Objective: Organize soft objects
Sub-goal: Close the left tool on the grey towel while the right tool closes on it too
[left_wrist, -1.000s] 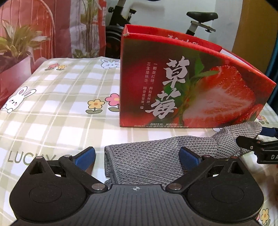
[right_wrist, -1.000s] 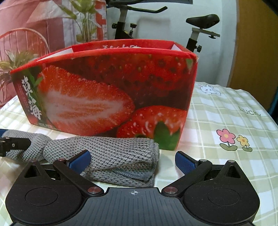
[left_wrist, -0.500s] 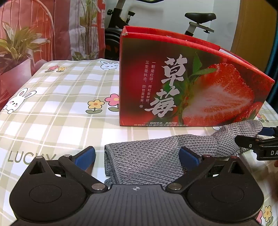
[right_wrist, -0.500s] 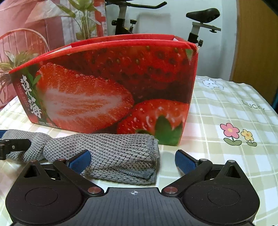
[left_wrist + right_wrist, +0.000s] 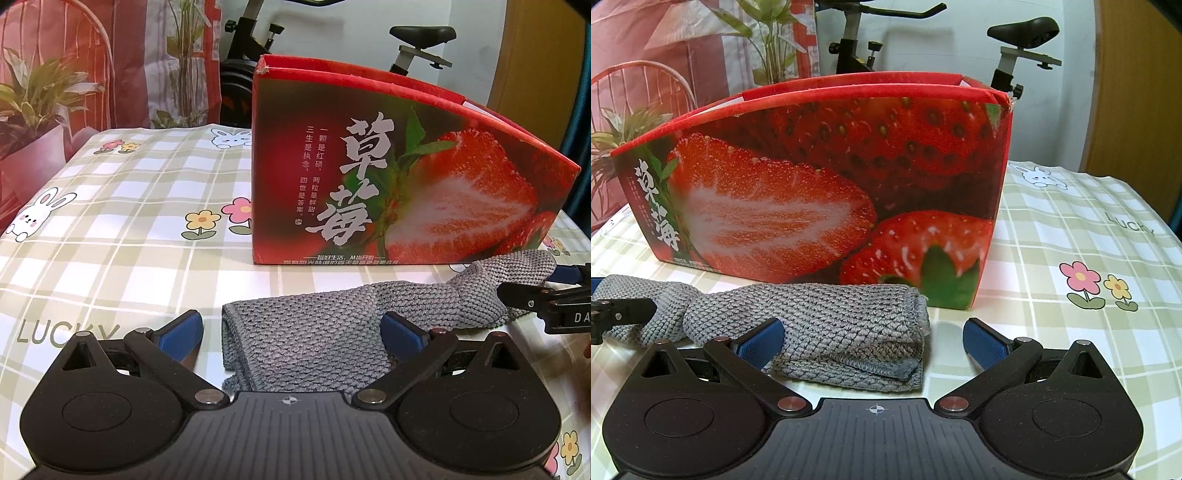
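Pre-grasp: both hand-held grippers, left (image 5: 291, 332) and right (image 5: 873, 338), gape around cloth (image 5: 827, 321) ends (box (image 5: 827, 173) behind); next, clamp both.

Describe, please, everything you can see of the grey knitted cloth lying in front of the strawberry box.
The grey knitted cloth is a soft, coarse-weave textile folded into a long, layered bundle, with a stitched hem showing at its right end. It lies flat on the checked tablecloth, just in front of the red strawberry box, running along its front face. Both open grippers straddle its ends: the left gripper one end, the right gripper the other. The middle of the cloth looks bunched and narrower.
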Motion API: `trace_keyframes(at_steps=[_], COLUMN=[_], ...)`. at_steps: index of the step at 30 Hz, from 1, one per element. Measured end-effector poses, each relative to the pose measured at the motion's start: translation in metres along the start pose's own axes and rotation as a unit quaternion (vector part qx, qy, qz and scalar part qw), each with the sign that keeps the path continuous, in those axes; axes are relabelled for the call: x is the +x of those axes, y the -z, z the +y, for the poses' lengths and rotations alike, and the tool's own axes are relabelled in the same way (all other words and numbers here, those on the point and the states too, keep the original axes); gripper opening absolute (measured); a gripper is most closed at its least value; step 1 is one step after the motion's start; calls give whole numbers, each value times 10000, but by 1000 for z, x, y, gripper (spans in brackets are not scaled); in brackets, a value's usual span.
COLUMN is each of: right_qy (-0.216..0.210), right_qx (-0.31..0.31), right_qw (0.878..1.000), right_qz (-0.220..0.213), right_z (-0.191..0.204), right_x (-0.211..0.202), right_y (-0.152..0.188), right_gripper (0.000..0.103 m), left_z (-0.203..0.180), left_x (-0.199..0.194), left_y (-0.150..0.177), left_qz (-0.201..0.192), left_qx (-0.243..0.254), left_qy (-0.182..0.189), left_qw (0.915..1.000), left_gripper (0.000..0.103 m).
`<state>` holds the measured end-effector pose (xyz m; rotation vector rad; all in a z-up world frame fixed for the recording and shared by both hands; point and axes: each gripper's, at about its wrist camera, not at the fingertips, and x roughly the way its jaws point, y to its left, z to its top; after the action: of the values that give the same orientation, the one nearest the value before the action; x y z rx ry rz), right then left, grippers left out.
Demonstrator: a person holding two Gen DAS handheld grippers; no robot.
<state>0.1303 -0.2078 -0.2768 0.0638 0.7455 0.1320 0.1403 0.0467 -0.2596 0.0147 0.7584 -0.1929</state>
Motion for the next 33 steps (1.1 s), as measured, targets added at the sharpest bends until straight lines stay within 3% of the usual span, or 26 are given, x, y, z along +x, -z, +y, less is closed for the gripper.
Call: trace_keyframes(at_steps=[7, 10, 14, 15, 18, 23, 33], right_qy=[8, 6, -64, -87, -185, -341, -511], right_qx=[-13, -16, -58, -62, -90, 47, 933], right_qw=[10000, 10000, 10000, 9999, 9997, 9993, 9942], right_qz=[-12, -12, -43, -52, -91, -125, -132], right_z=[1, 2, 3, 4, 4, -1, -31], right_x=[0, 0, -3, -4, -9, -19, -19], right_y=[1, 1, 1, 1, 2, 2, -8], right_gripper=[103, 102, 95, 92, 81, 75, 69], left_z=[-2, -3, -6, -6, -7, -8, -5], left_x=[-5, -10, -17, -18, -20, -21, -18], left_y=[2, 4, 7, 7, 8, 9, 8], left_qz=[20, -2, -56, -54, -31, -57, -23], left_qx=[-16, -14, 7, -9, -64, -65, -120], left_qy=[-8, 88, 276, 356, 588, 656, 702], left_qw=[10000, 10000, 9996, 9993, 9982, 9978, 9975], left_gripper=[100, 91, 64, 55, 39, 33, 34])
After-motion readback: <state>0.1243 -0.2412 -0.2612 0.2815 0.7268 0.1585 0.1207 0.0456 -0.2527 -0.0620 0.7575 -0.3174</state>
